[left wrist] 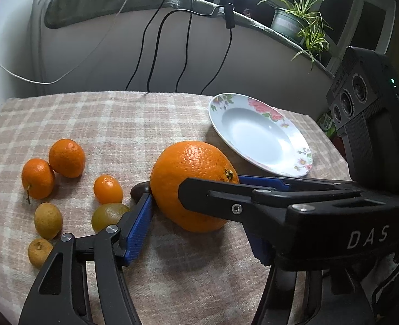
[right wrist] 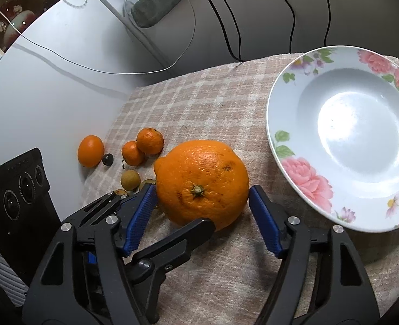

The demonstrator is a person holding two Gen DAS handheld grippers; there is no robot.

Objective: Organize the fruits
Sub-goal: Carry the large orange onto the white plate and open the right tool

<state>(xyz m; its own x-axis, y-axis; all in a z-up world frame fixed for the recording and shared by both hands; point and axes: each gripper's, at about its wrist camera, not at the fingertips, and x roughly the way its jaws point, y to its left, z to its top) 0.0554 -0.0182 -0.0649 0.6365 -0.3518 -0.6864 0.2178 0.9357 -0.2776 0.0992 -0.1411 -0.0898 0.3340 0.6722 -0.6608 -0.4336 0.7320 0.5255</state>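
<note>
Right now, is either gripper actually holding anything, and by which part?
Nothing is held yet. The large dimpled orange sits on the checked cloth between the right gripper's jaws, with a gap at one pad. The left gripper is open too.

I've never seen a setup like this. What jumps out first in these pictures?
A big orange sits mid-table on a checked cloth, framed by the blue pads of the right hand-held gripper. To its right lies an empty flowered plate. To its left is a scatter of small fruits, orange and yellow-brown.
</note>
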